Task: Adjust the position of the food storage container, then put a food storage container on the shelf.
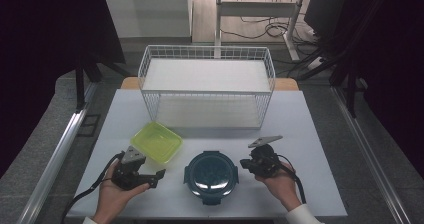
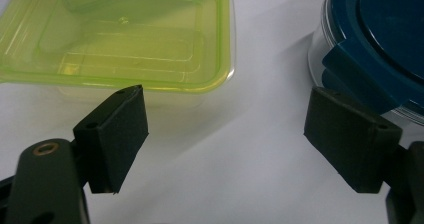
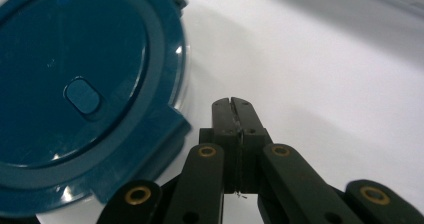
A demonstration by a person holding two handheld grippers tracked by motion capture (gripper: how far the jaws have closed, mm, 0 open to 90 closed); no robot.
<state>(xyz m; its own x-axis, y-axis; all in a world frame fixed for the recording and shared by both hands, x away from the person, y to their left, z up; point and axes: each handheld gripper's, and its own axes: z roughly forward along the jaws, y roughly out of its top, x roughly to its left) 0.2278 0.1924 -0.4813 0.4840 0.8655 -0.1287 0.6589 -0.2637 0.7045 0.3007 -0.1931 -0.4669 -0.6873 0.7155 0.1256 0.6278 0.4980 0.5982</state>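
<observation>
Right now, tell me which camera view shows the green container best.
The high view: the whole green container lies on the white table, between the wire basket and the left gripper. The left gripper view shows its near corner close up, cropped at the frame's edges.

On the table, a wire basket stood at the back. Before it lay a square container, left of a round lidded container.
</observation>
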